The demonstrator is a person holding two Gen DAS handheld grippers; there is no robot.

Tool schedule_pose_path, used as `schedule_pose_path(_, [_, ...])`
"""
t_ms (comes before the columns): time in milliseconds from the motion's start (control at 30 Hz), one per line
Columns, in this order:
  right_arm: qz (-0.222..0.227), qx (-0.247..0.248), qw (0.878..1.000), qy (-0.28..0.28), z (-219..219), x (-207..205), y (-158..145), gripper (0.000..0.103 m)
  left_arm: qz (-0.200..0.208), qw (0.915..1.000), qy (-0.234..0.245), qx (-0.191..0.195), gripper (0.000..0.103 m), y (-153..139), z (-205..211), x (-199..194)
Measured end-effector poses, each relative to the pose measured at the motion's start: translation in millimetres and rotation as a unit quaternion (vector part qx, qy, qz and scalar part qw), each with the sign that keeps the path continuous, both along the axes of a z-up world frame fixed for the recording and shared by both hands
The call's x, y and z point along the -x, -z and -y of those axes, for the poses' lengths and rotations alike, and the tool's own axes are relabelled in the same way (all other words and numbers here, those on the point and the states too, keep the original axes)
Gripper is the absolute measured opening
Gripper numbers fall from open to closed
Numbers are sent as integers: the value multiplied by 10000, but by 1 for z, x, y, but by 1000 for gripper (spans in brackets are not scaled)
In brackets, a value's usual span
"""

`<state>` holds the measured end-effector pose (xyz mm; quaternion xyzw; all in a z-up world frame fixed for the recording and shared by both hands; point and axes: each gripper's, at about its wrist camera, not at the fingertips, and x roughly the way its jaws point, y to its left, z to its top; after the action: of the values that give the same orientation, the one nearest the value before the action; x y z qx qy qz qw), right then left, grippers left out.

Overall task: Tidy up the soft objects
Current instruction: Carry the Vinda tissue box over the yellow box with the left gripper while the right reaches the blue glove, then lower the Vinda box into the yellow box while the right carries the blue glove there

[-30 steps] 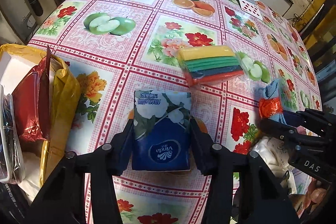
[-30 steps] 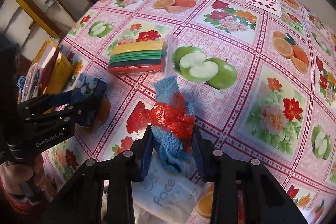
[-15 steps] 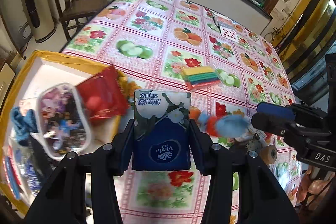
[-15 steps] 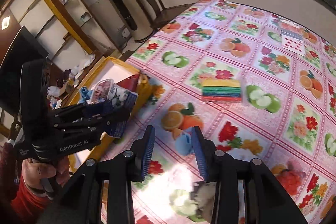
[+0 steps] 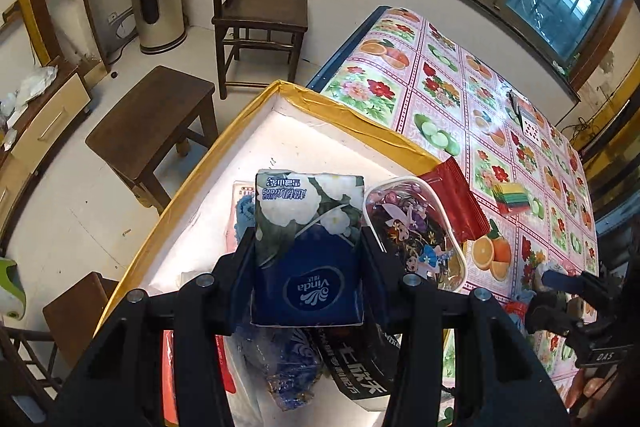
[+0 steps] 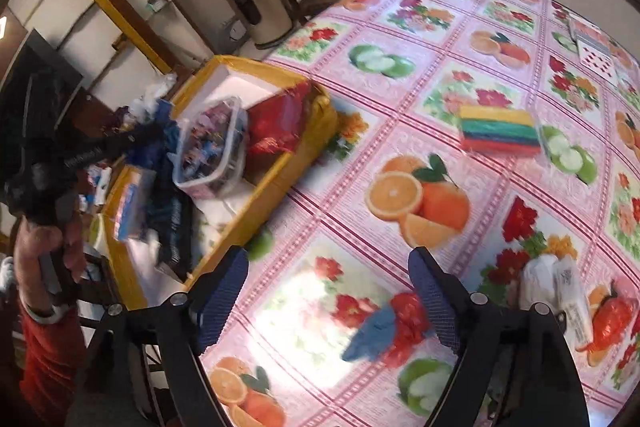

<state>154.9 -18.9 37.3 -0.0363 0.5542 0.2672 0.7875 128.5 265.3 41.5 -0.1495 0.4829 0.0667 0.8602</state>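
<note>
My left gripper (image 5: 308,239) is shut on a blue and white flowered tissue pack (image 5: 308,267), held above a white box with a yellow rim (image 5: 340,111). Inside the box lie a cartoon pouch (image 5: 416,235), a red packet (image 5: 456,203) and other bags. My right gripper (image 6: 328,259) stands wide open above the tablecloth. A blue cloth bound in red wrap (image 6: 372,335) lies on the table by its right finger, free of both pads. A rainbow stack of cloths (image 6: 498,131) sits farther out. The right gripper (image 5: 560,279) also shows at the edge of the left wrist view.
The box (image 6: 256,207) hangs at the table's left edge. A white plastic pack (image 6: 560,283) lies near the blue cloth. Playing cards (image 6: 596,47) lie at the far end. A wooden chair (image 5: 260,15) and a stool (image 5: 152,115) stand on the floor to the left.
The left gripper has lifted the tissue pack off the table and swung it left over the box. The right gripper has opened, letting the blue cloth drop onto the table.
</note>
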Motion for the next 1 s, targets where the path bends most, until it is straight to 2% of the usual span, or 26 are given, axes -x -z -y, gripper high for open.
schedule_pose_path(67, [77,392,9991,151,7,5,10,84,24,10000,46,75,47,-1,-3,-4])
schedule_pose_path(133, [-23,445,9987,243,11,6,20,84,30,9999,72,73,47,0,-2,-7])
schedule_pose_path(233, [115,783,9966,212,7,8,27,82,7,9998,134,114,47,1,0,-12])
schedule_pose_path(333, [-201,734,9970,154,3,11,39,72,24,9998,146,158,47,1,-2,-12])
schedule_pose_path(400, [-44,919,9958,4,-5,17,40,72,33,9997,146,216,47,1,-4,-11])
schedule_pose_path(467, [-47,943,9955,85,-3,19,44,71,41,9996,151,225,47,0,-4,-10])
schedule_pose_path(567, [168,1247,9920,62,-6,25,51,58,44,9995,175,248,47,-1,-5,-9])
schedule_pose_path(600, [82,1218,9925,10,-7,28,55,42,51,9995,183,266,47,-2,-6,-8])
schedule_pose_path(633, [98,1279,9917,-53,-8,32,59,42,59,9994,187,281,47,-2,-6,-7])
schedule_pose_path(700, [420,1458,9882,-227,-13,44,58,41,65,9993,206,312,47,-3,-7,-5])
schedule_pose_path(833, [377,1151,9918,-399,-8,51,57,41,61,9992,237,318,47,-3,-9,-2])
schedule_pose_path(900, [123,615,9976,-293,0,50,54,40,69,9991,248,331,47,-4,-12,-1])
schedule_pose_path(1000, [174,69,9996,-199,-4,43,35,40,89,9994,189,276,47,-5,-18,-2])
